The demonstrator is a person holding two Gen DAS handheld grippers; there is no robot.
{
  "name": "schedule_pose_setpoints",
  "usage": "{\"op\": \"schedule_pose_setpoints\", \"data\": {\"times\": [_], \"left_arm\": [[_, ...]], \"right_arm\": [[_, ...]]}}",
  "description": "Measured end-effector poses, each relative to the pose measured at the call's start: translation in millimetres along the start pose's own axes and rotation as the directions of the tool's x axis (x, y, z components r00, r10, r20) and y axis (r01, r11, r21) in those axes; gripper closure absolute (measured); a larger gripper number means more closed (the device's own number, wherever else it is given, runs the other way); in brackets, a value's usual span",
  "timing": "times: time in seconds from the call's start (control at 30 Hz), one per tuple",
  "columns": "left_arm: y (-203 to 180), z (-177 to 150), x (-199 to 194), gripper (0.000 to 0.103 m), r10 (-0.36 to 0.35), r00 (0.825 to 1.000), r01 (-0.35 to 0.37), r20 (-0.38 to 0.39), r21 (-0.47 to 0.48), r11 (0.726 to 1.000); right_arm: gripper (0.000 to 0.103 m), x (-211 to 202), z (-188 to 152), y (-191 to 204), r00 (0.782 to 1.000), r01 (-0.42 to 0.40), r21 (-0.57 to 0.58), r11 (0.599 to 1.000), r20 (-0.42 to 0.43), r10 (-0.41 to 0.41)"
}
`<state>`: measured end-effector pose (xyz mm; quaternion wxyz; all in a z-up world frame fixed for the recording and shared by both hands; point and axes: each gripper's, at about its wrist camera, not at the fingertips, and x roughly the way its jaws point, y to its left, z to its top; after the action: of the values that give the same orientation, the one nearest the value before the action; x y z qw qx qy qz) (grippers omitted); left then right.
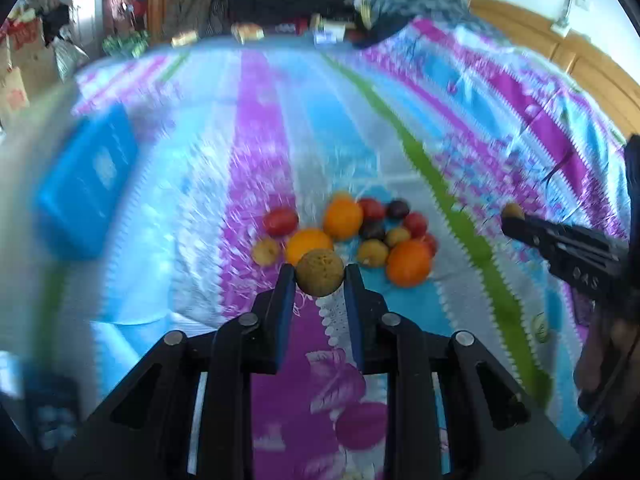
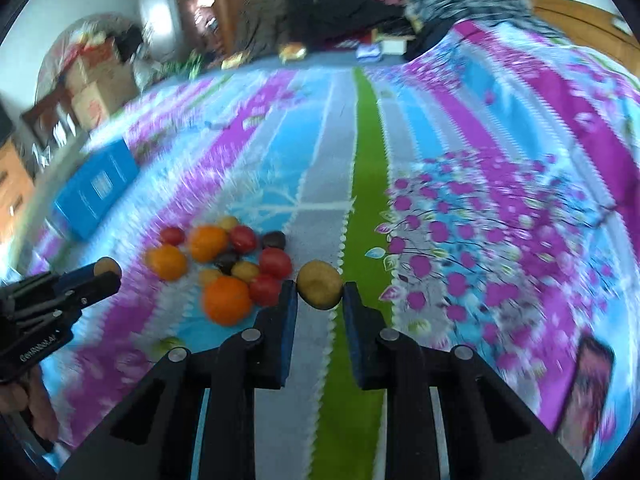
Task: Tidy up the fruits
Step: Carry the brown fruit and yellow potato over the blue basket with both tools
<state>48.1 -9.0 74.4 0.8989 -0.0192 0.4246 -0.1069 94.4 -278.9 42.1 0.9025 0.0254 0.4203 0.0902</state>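
Left wrist view: my left gripper [image 1: 320,276] clamps a small tan fruit [image 1: 320,273] at centre, above the fruit pile [image 1: 348,236]. It looks light, firm and round, so I pinch across its middle.

Right wrist view: my right gripper [image 2: 320,290] pinches a second tan fruit [image 2: 319,285]; the open bedspread [image 2: 460,152] fills the right side.

1. Bright, even daylight washes the patterned bedspread [image 1: 328,128]; shadows stay faint.
2. Motion blur smears both views, heaviest toward the edges.
3. Fisheye distortion bows the far room; black corners frame it.
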Motion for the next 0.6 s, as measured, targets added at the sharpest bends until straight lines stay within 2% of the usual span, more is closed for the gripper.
{"op": "schedule_pose_setpoints", "data": {"times": [0.17,0.33,0.6], "left_arm": [[7,10,-57,0.078,0.018,0.998,-0.017,0.068,-0.021,1.000],[20,13,-102,0.078,0.046,0.992,-0.044,0.121,-0.020,0.999],[45,1,-142,0.078,0.091,0.987,-0.083,0.133,-0.069,0.994]], "right_arm": [[0.077,-59,-3,30,0.997,0.028,0.022,0.999,0.073,-0.030],[0.077,-94,-1,63,0.993,0.017,-0.005,1.000,0.116,-0.016],[0.077,-130,-1,135,0.987,-0.070,-0.084,0.994,0.136,0.081]]}}
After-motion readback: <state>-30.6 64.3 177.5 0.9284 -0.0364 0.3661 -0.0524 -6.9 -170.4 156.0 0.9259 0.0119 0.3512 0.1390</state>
